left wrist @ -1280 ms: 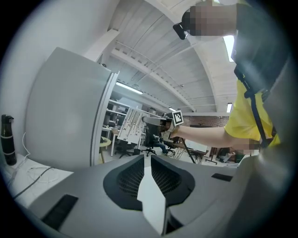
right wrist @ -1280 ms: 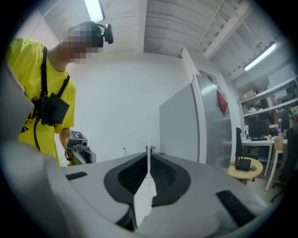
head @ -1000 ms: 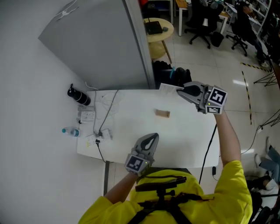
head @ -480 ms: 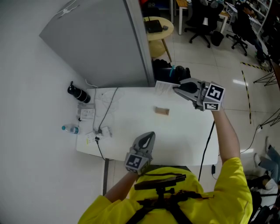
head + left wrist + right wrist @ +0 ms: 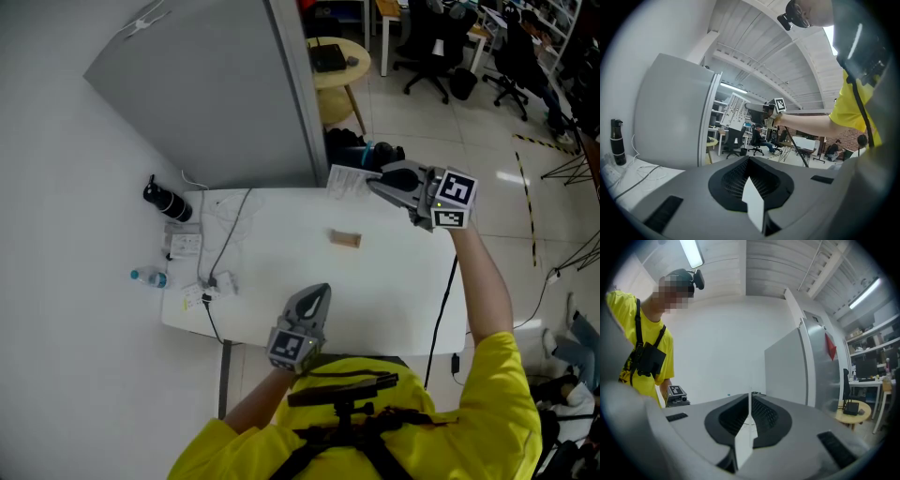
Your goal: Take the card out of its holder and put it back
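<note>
A small tan card holder lies flat near the middle of the white table. My right gripper hovers over the table's far right edge, beyond the holder. It is shut on a white printed card that sticks out to the left of its tips. In the right gripper view the card shows edge-on as a thin pale line between the dark pads. The left gripper view also shows that card, far off. My left gripper floats low over the table's near edge, shut and holding nothing.
A black bottle, a lying water bottle, a power strip and cables crowd the table's left end. A grey partition stands behind the table. Dark bags sit on the floor beyond it.
The right gripper has drifted slightly toward the far left with the card in it. The left gripper has stayed in place.
</note>
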The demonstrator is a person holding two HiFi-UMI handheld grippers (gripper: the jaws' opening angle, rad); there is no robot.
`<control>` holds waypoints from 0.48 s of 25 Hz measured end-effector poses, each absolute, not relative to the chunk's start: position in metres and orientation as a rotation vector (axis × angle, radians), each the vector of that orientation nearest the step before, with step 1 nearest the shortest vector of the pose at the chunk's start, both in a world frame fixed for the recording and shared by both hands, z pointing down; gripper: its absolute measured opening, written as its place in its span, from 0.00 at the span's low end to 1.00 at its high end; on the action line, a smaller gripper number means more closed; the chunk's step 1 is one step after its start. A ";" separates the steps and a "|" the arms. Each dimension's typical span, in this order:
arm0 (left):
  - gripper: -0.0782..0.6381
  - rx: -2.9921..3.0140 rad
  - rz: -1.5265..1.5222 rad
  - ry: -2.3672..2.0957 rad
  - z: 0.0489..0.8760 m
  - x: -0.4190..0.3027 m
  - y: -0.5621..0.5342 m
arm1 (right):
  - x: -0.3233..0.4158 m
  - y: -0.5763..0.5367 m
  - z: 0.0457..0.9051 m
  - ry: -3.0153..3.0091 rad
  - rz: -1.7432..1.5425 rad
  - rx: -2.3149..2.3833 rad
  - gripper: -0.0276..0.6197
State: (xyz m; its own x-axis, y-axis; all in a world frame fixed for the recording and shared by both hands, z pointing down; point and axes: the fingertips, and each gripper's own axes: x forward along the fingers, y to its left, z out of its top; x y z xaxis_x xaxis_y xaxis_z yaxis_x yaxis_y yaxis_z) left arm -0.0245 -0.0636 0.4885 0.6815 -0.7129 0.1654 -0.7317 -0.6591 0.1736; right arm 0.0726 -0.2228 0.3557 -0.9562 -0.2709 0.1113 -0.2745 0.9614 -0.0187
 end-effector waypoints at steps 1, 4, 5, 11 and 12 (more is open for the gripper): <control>0.11 2.665 0.125 -1.163 0.490 -0.024 -0.063 | 0.072 -0.223 0.359 -2.996 0.054 0.421 0.08; 0.11 2.658 0.142 -1.169 0.497 -0.023 -0.066 | 0.073 -0.224 0.377 -2.974 0.073 0.428 0.08; 0.11 2.652 0.155 -1.172 0.501 -0.022 -0.069 | 0.073 -0.225 0.386 -2.964 0.082 0.431 0.08; 0.11 2.591 0.233 -1.166 0.541 -0.024 -0.091 | 0.060 -0.233 0.474 -2.902 0.157 0.428 0.08; 0.11 2.582 0.239 -1.159 0.548 -0.024 -0.093 | 0.058 -0.235 0.492 -2.888 0.173 0.435 0.08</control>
State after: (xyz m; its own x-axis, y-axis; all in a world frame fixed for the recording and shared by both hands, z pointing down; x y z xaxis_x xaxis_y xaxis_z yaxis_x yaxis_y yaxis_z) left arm -0.0244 -0.0930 0.5480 0.6609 -0.6999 0.2708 -0.7499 -0.6298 0.2024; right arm 0.0582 -0.2345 0.4924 -0.9330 -0.2777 0.2290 -0.3030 0.9493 -0.0833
